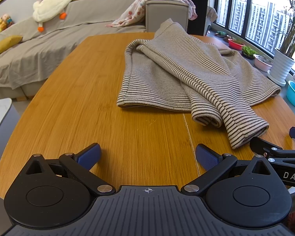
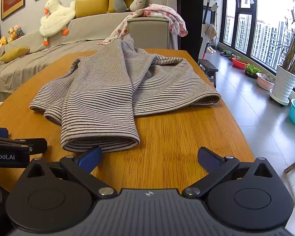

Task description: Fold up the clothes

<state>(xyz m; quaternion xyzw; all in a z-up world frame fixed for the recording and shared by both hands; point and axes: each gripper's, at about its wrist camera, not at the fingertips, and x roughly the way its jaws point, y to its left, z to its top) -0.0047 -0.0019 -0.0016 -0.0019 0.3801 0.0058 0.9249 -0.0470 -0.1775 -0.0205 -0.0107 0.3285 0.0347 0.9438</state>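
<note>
Jaws: left gripper (image 1: 147,155) and right gripper (image 2: 149,156) both wide apart, empty.
Striped garment (image 1: 179,74): crumpled on desk (image 1: 78,108), at 1 o'clock from left gripper.

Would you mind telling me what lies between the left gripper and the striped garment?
Only bare wooden table, seen in the left wrist view: the open left gripper is apart from the striped garment.

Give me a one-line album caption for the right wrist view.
Open right gripper poised over a wooden table, facing a rumpled striped garment.
</note>
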